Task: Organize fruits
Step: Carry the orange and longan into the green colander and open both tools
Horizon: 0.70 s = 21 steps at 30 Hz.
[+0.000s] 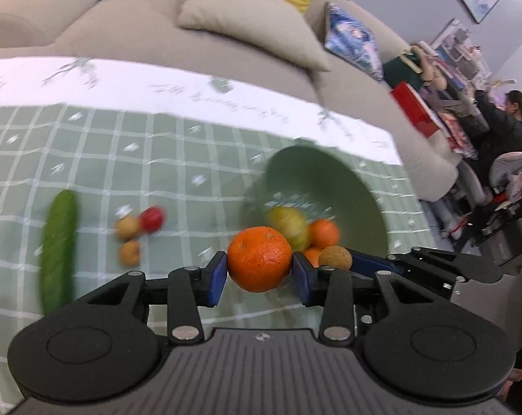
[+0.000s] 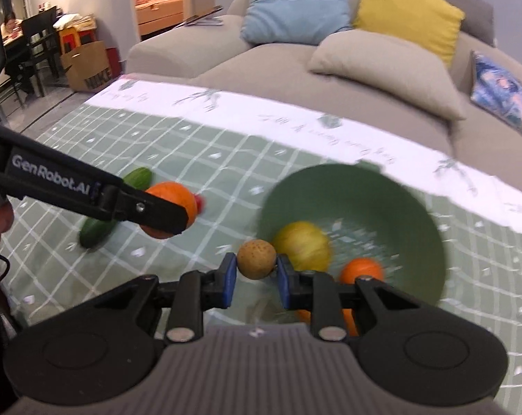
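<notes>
My left gripper (image 1: 260, 275) is shut on an orange (image 1: 260, 263) and holds it above the table, left of the green bowl (image 1: 361, 186). My right gripper (image 2: 255, 276) is shut on a small brown round fruit (image 2: 256, 258) near the bowl's (image 2: 416, 207) left rim; it also shows in the left wrist view (image 1: 335, 258). The bowl holds a yellow-green fruit (image 2: 302, 249) and an orange (image 2: 362, 269). In the right wrist view the left gripper (image 2: 178, 212) carries its orange (image 2: 178, 197). On the cloth lie a cucumber (image 1: 58, 250), two brown fruits (image 1: 128, 238) and a red fruit (image 1: 152, 218).
The green checked tablecloth (image 1: 157, 159) covers the table, with a grey sofa (image 2: 330, 79) and cushions behind it. A cardboard box (image 2: 86, 65) and dining chairs stand far left. A person (image 1: 506, 128) and shelves are at the far right.
</notes>
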Each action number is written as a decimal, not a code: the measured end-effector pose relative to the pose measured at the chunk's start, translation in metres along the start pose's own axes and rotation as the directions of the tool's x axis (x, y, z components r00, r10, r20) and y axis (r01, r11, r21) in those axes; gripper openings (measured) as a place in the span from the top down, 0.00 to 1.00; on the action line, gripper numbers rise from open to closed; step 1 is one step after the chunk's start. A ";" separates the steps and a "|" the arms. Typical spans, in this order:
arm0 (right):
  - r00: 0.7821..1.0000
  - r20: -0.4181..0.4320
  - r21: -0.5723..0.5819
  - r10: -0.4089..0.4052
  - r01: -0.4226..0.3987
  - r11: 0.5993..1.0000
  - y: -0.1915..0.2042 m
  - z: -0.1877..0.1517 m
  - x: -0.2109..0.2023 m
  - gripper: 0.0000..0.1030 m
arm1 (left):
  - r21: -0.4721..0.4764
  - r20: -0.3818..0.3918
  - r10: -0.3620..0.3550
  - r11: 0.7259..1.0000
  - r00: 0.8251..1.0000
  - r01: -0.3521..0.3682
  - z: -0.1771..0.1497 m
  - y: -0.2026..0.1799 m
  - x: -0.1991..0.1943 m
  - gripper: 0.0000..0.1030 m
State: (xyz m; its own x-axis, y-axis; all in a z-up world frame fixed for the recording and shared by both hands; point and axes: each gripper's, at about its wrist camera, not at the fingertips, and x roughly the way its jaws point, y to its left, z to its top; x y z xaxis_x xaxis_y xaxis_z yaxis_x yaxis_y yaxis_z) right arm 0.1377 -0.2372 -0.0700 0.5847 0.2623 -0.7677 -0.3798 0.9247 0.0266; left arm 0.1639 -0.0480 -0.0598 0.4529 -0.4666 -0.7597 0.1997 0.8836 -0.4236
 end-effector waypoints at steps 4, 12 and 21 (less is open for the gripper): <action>0.999 0.001 -0.009 -0.039 0.039 0.999 -0.027 0.010 0.000 0.80 | 0.002 -0.025 -0.051 0.999 0.998 0.051 0.020 -0.019 0.024 0.56; 0.996 -0.065 -0.021 -0.056 0.055 0.998 -0.072 0.019 0.036 0.80 | -0.032 -0.109 -0.057 0.998 0.992 0.053 0.051 -0.035 0.087 0.56; 0.992 -0.124 -0.001 -0.036 0.036 0.999 -0.096 0.023 0.082 0.80 | -0.046 -0.152 -0.022 0.999 0.988 0.015 0.070 -0.033 0.129 0.56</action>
State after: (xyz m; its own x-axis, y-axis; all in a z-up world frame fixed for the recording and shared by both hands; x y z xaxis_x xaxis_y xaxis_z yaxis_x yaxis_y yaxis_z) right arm 0.2383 -0.2987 -0.1206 0.5041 0.1926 -0.8419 -0.3595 0.9332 -0.0018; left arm 0.2761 -0.1345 -0.1092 0.3115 -0.4865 -0.8162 0.1667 0.8736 -0.4571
